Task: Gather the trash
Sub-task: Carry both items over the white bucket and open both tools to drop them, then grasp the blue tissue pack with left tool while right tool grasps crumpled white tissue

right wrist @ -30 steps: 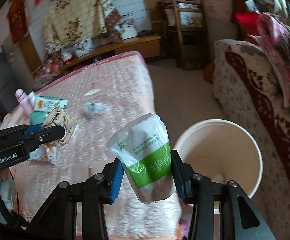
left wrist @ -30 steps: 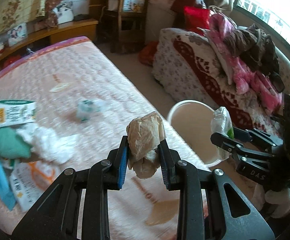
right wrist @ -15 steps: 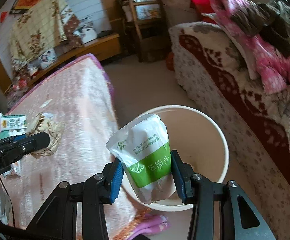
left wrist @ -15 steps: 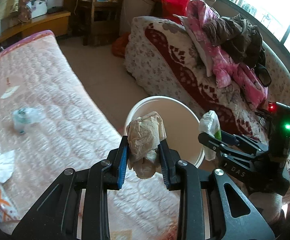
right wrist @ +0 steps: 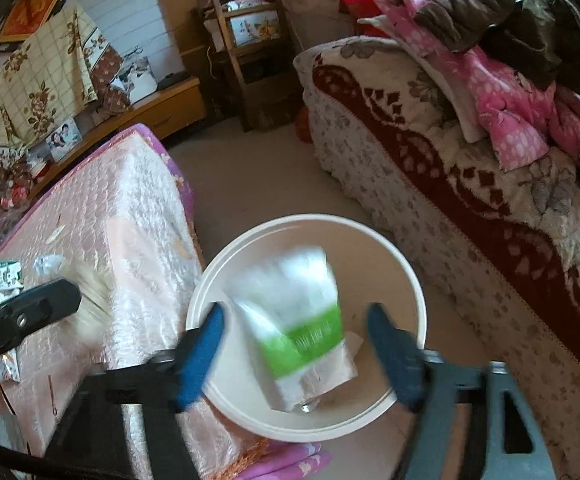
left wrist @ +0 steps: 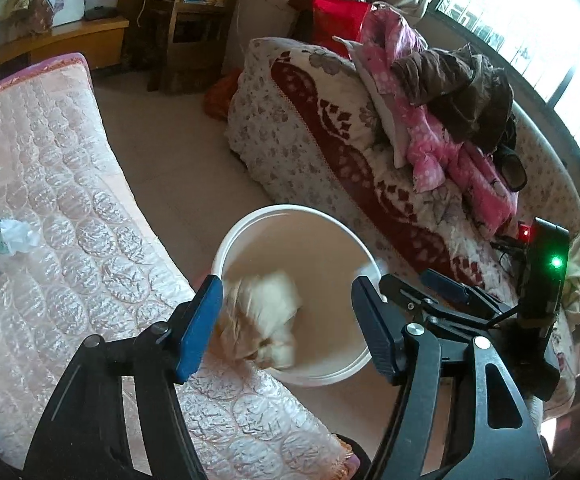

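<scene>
Both wads [left wrist: 262, 316] dropped toward floor bucket [left wrist: 250, 220].

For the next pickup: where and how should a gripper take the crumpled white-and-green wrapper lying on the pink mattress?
Probably from above, fingers straddling the middle of the crumpled wrapper. It lies low and loose on the quilted mattress with nothing touching it, so its bunched centre offers the thickest fold to pinch. Both the left gripper and the right gripper stand open over the bucket.

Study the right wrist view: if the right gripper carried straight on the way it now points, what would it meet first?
Probably the green-and-white packet, which sits blurred and loose between the right gripper's jaws, which have just been opening. Beyond it lies the white bucket; its inner wall or bottom would likely come next, though depth is hard to judge.
</scene>
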`<state>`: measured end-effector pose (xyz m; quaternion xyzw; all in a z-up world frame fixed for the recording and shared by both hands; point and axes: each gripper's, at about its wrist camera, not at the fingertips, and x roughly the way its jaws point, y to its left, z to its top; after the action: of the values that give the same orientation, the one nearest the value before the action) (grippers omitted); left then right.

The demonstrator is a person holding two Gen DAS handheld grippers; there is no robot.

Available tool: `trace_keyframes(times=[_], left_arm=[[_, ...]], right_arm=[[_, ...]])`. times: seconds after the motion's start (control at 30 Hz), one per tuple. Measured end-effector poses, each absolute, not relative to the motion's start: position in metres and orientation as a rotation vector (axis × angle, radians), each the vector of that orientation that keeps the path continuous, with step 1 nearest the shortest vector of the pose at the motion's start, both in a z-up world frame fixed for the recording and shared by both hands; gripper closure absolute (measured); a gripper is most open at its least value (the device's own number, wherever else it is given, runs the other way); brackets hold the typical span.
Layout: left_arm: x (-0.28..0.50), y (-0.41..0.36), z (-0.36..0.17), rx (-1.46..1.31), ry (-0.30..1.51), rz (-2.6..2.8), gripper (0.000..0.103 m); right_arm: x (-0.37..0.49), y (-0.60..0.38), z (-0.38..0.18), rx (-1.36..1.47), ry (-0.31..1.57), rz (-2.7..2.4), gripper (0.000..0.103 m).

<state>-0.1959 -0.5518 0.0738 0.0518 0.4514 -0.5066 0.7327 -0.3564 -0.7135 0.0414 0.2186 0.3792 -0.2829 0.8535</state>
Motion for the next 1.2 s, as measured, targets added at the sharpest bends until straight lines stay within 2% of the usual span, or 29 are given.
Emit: trace_keyframes(times=[1.2], left_arm=[[-0.168,-0.428,0.101,0.178,0.84,-0.757,0.037]], right_arm=[[-0.311,-0.622,0.062,0.356,0.803,-0.465,0.025]])
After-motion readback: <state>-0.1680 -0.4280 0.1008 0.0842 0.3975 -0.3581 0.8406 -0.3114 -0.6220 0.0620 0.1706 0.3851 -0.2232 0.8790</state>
